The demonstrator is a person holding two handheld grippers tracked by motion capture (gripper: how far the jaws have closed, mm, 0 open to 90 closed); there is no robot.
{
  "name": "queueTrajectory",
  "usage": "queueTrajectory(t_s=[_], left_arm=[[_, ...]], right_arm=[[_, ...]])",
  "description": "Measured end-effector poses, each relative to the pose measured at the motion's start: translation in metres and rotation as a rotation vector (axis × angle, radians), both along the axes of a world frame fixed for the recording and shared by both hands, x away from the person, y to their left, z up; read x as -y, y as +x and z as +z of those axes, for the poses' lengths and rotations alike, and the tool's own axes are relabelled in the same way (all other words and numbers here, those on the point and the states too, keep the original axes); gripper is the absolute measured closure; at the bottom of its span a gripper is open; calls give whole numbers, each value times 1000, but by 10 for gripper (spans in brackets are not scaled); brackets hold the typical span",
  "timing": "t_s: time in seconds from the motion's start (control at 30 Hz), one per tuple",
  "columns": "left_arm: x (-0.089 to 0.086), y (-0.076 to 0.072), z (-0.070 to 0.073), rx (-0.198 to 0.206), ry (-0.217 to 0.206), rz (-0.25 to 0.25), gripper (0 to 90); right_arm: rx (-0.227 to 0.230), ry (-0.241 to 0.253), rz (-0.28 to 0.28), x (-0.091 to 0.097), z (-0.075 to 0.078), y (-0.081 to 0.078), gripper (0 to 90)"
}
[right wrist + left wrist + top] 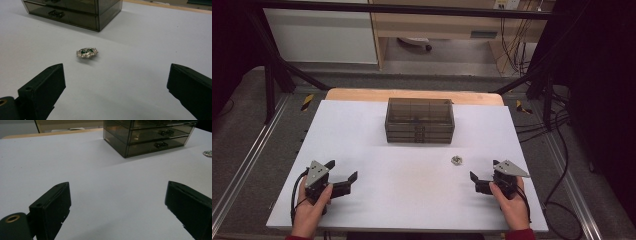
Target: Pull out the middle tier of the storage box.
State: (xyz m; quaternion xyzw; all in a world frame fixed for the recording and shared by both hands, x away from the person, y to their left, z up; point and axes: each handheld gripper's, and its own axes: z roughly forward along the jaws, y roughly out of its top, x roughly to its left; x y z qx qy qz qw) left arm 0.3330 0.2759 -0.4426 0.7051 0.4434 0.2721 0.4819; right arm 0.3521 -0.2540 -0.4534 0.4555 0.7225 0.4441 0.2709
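Observation:
A smoky transparent drawer box point(419, 120) stands at the middle back of the white table point(377, 135), its small handles facing me. A small silver brooch with a green stone point(456, 160) lies in front of its right end. My right gripper point(484, 170) rests on the table near the front right, open with nothing between the jaws. In the right gripper view the brooch point(86, 52) lies a short way ahead, left of centre. My left gripper point(342, 170) sits at the front left, open and holding nothing. It looks toward the drawer box point(150, 137), with the brooch point(208, 153) at the far right.
A wooden board edge point(412, 95) runs behind the white surface. Black frame posts point(269, 85) stand at the back corners, and cables point(557, 130) trail off the right side. A bare white stretch lies between the two grippers.

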Motion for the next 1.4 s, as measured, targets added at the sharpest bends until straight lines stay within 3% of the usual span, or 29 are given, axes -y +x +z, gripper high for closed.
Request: queueTrajectory(t_s=[0.3,0.77,0.9,1.07,1.13,1.17,1.27,1.4], left_arm=[[7,1,0,-4,33,-24,66],[17,0,-2,11,151,-41,74],[17,0,-2,10,157,-37,73],[16,0,-2,0,134,-29,72],[17,0,-3,-1,134,-32,71],[17,-1,-3,-1,133,-33,71],[18,-1,-3,-1,134,-40,71],[18,-1,-3,2,135,-39,71]], right_arm=[[-5,-21,22,-6,0,0,31],[-8,-102,77,-18,-2,-2,32],[3,-128,84,-23,-1,-4,32],[23,-171,106,-41,2,-5,34],[50,-223,130,-57,6,-2,41],[50,-223,130,-57,6,-2,41],[54,-310,142,-78,8,7,61],[44,-337,151,-89,9,18,81]])
